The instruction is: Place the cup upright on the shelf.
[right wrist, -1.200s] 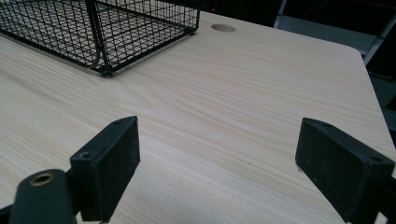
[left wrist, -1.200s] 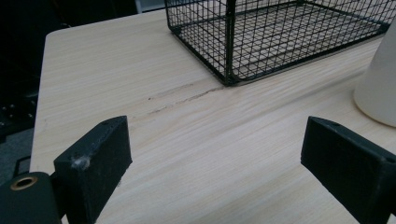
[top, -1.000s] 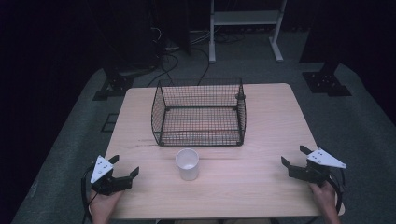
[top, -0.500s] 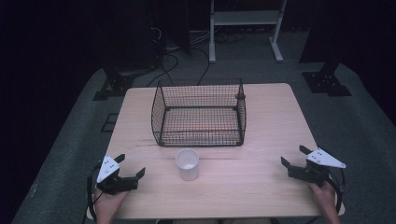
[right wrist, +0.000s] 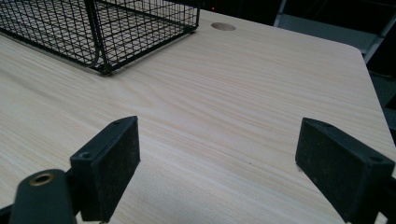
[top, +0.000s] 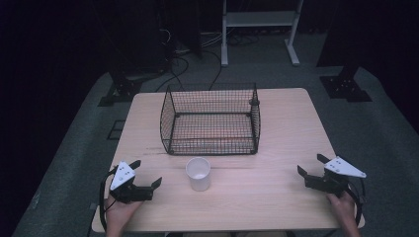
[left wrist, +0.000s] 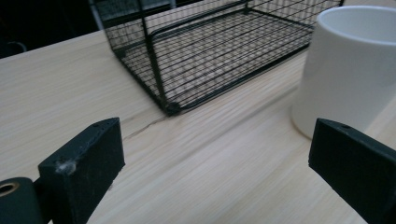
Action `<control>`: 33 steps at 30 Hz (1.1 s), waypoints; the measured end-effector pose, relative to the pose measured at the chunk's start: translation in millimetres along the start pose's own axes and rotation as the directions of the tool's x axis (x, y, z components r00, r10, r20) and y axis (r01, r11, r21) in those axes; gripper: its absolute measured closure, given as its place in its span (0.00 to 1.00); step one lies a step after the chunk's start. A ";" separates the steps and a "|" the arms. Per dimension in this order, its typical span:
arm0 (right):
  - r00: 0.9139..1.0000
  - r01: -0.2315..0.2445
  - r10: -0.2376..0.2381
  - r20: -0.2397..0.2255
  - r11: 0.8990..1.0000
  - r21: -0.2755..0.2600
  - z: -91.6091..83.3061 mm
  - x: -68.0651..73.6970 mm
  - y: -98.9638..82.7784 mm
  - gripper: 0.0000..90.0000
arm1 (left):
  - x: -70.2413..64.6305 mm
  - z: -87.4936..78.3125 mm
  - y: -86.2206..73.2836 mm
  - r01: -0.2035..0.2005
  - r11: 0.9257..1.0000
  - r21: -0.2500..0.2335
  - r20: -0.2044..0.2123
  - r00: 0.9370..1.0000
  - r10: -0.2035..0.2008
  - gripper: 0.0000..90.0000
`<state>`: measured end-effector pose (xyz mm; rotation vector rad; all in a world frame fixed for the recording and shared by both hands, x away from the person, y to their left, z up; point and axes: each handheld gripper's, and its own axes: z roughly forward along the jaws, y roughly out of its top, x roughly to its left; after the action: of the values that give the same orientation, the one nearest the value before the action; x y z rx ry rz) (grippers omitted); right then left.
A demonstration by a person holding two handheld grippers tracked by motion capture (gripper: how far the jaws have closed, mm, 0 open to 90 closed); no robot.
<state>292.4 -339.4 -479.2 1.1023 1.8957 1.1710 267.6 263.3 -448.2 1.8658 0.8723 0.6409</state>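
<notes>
Apparently the person is about to take the white cup [top: 198, 173], which stands upright near the front edge of the wooden table [top: 286, 128], a little left of its middle and just in front of the black wire basket [top: 211, 120], apart from it. The left gripper [top: 146, 187] is low over the front left corner, its jaws wide apart and nothing between them; in the left gripper view the cup [left wrist: 349, 67] sits close ahead, off to the side of the far jaw. The right gripper [top: 310, 169] waits near the front right corner, jaws also wide, with bare table under it. To do it well, I think the left gripper should turn until the cup is centred between both jaws, go in level at mid-height and close gently, because an off-centre push could tip the cup toward the basket.
</notes>
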 end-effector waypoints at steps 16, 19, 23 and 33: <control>1.000 -0.004 0.004 0.001 1.000 -0.002 0.1 -0.3 -0.1 0.15 | -18.9 3.3 18.4 -0.073 0.997 0.014 0.104 0.992 0.071 0.03; 1.000 -0.002 0.002 0.001 1.000 0.000 0.2 -0.1 0.0 0.15 | -22.0 3.8 19.8 -0.083 0.996 0.015 0.111 0.991 0.081 0.02; 1.000 -0.003 0.003 0.001 1.000 0.001 0.2 -0.1 0.0 0.15 | -26.7 5.6 22.4 -0.099 0.995 0.020 0.129 0.987 0.096 0.02; 1.000 -0.002 0.002 0.002 1.000 0.001 0.2 -0.1 0.1 0.15 | -38.5 10.6 33.7 -0.137 0.991 0.015 0.176 0.975 0.132 0.02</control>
<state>292.7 -339.4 -479.2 1.1060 1.8946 1.1703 261.9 217.1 -424.5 1.9850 0.6481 0.5392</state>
